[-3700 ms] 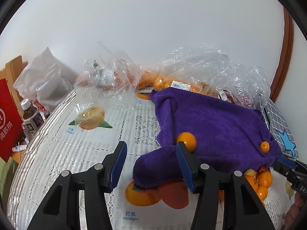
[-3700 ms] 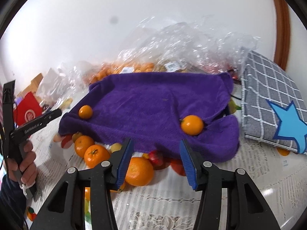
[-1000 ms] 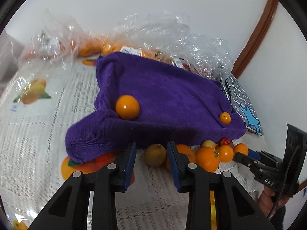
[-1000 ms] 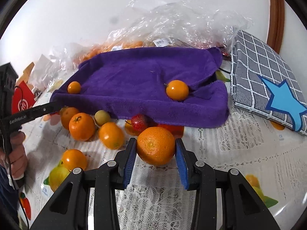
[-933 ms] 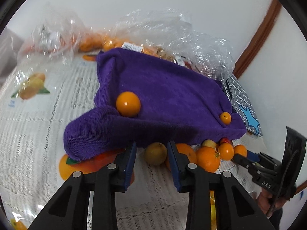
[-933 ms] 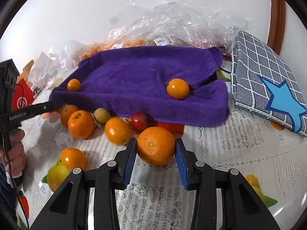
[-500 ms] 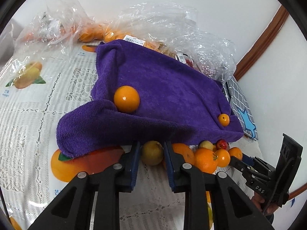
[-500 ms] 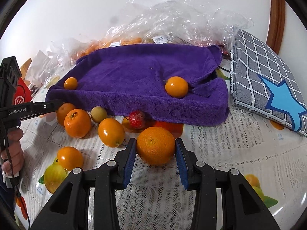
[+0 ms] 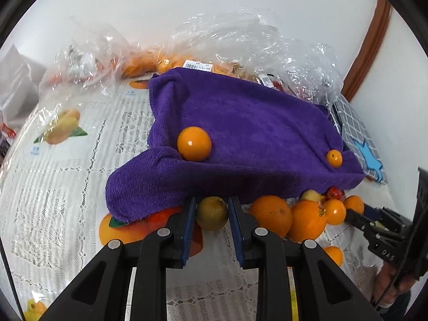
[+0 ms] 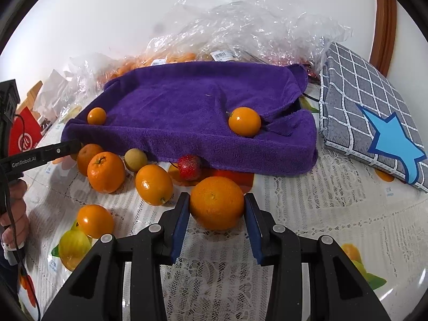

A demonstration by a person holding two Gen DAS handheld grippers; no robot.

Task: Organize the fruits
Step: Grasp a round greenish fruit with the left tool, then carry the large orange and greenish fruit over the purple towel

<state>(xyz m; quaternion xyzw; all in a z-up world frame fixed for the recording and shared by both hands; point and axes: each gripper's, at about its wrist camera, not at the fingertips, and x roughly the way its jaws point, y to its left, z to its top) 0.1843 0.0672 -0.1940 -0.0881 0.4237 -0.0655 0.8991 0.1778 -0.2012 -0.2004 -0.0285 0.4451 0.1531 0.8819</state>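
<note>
My left gripper [image 9: 211, 215] is shut on a small olive-yellow round fruit [image 9: 211, 213], both blue pads pressed to its sides, at the near edge of the purple towel [image 9: 240, 128]. My right gripper [image 10: 216, 210] is shut on a large orange [image 10: 216, 202] on the tablecloth in front of the towel [image 10: 200, 101]. Two small oranges [image 10: 244, 121] [image 10: 96, 115] rest on the towel. Loose fruit lies along its front edge: oranges [image 10: 105, 171] [image 10: 153, 184], a tan fruit [image 10: 136, 159] and a red one [image 10: 190, 167]. In the right wrist view the left gripper [image 10: 76, 144] reaches in from the left.
Crinkled clear plastic bags [image 10: 240, 34] with more oranges pile up against the wall behind the towel. A grey checked cushion with a blue star [image 10: 374, 123] lies to the right. A red packet [image 10: 22, 136] stands far left. The lace tablecloth [image 10: 321, 214] bears printed fruit pictures.
The left jaws closed in from either side of the olive-yellow fruit until they gripped it. A loose orange rolled a little toward the right gripper. The right gripper kept its hold on the large orange.
</note>
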